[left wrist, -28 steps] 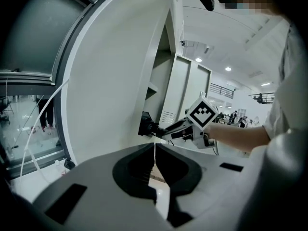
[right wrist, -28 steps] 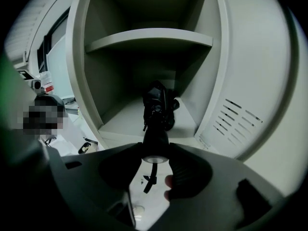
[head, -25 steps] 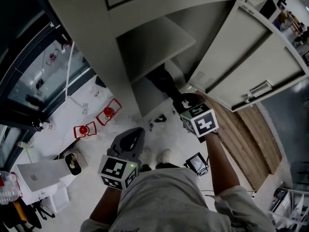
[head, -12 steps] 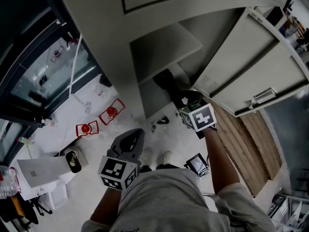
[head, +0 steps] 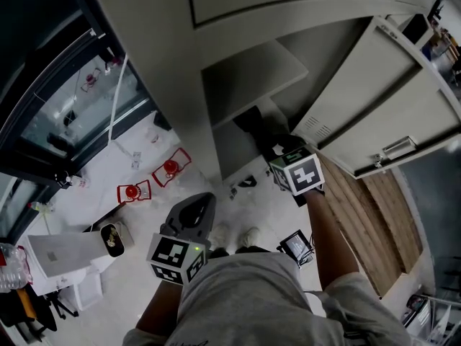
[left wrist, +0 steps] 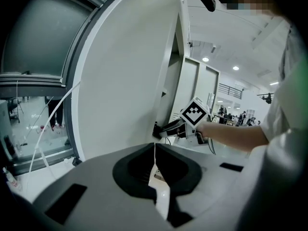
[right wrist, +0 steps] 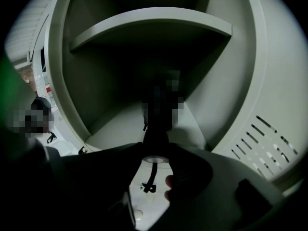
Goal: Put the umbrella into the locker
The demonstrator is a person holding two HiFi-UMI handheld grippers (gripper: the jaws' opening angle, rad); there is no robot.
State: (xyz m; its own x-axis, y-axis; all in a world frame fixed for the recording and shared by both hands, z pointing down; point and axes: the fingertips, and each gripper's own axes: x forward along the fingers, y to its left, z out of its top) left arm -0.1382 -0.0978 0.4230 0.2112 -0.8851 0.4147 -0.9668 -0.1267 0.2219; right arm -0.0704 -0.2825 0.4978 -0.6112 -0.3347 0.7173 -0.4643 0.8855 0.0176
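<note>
The grey locker (head: 252, 71) stands open, with a shelf (head: 248, 74) across it. A black folded umbrella (head: 256, 125) reaches into the compartment under that shelf. My right gripper (head: 278, 152) is shut on its handle end, just outside the opening. In the right gripper view the umbrella (right wrist: 159, 105) runs forward from the right gripper (right wrist: 155, 150) onto the locker floor (right wrist: 120, 124), and its strap (right wrist: 151, 177) hangs below. My left gripper (head: 194, 204) hangs low over the floor, shut and empty; its jaws meet in the left gripper view (left wrist: 155, 150), which also shows the right gripper (left wrist: 192, 115).
The locker door (head: 374, 99) swings open to the right, with vents (right wrist: 267, 138) near its bottom. Two red stands (head: 171, 168) sit on the white floor at left, beside a white box (head: 61, 254). A small device (head: 295, 244) lies by my feet. Wooden flooring (head: 371, 215) runs along the right.
My right gripper has moved a little toward the locker with the umbrella in it. The left gripper has stayed where it was.
</note>
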